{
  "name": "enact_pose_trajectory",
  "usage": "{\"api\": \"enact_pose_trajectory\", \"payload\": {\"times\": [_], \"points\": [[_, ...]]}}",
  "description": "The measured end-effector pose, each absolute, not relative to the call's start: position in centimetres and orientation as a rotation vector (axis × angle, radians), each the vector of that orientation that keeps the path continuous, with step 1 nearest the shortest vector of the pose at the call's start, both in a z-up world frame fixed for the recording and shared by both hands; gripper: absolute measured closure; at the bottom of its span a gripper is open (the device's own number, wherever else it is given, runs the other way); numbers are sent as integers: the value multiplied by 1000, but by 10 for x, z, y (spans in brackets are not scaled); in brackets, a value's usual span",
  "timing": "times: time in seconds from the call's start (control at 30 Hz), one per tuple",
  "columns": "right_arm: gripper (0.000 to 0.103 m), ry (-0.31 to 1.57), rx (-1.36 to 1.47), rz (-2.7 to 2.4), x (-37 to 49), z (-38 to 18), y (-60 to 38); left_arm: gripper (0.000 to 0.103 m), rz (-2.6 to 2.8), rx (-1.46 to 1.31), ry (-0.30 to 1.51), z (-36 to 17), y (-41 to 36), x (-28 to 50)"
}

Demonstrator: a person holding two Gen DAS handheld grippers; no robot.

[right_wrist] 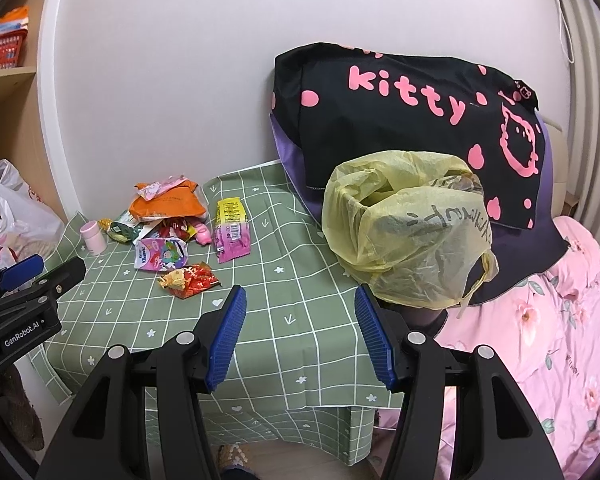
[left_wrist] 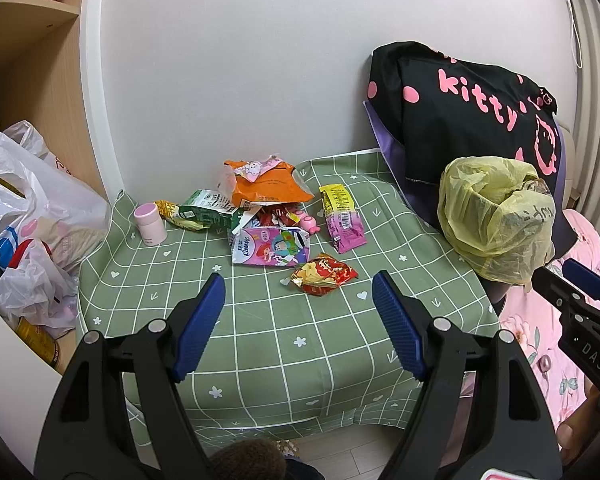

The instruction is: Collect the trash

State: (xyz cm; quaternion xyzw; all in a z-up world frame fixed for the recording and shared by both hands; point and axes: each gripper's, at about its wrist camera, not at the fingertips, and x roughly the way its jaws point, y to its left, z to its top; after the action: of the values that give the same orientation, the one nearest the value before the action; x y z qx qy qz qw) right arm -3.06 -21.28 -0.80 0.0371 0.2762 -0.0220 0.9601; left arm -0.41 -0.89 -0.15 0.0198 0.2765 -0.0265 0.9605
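Note:
A heap of wrappers lies on the green checked tablecloth [left_wrist: 260,344]: an orange packet [left_wrist: 266,184], a green carton [left_wrist: 208,210], a Kleenex tissue pack [left_wrist: 270,246], a yellow-pink wrapper [left_wrist: 342,216] and a red-gold wrapper [left_wrist: 324,274], the nearest one. A yellow plastic bag [left_wrist: 494,216] with an open mouth stands at the table's right edge. My left gripper [left_wrist: 298,300] hovers open in front of the red-gold wrapper [right_wrist: 190,276], empty. My right gripper [right_wrist: 298,308] is open and empty, just left of the yellow bag [right_wrist: 408,236].
A pink cylinder jar [left_wrist: 150,224] and a small pink toy [left_wrist: 310,224] sit by the heap. A black "kitty" cushion [left_wrist: 472,108] leans on the wall behind the bag. White plastic bags [left_wrist: 28,216] crowd the left; pink floral bedding [right_wrist: 548,340] lies on the right.

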Motion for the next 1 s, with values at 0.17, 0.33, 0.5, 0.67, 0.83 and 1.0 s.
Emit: {"api": "enact_pose_trajectory", "payload": {"times": [0.17, 0.33, 0.5, 0.67, 0.83, 1.0], "points": [[50, 560, 77, -44, -31, -8, -213, 31, -53, 40, 559, -1, -9, -4], [50, 558, 79, -47, -32, -9, -215, 31, -54, 41, 559, -1, -9, -4], [50, 557, 81, -50, -32, -9, -216, 31, -54, 41, 559, -1, -10, -4], [50, 558, 81, -49, -32, -9, -216, 31, -54, 40, 557, -1, -10, -5], [50, 557, 81, -49, -31, -10, -216, 31, -54, 38, 560, -1, -8, -2], [50, 567, 83, -45, -25, -12, -219, 31, -37, 35, 560, -5, 4, 12]]}}
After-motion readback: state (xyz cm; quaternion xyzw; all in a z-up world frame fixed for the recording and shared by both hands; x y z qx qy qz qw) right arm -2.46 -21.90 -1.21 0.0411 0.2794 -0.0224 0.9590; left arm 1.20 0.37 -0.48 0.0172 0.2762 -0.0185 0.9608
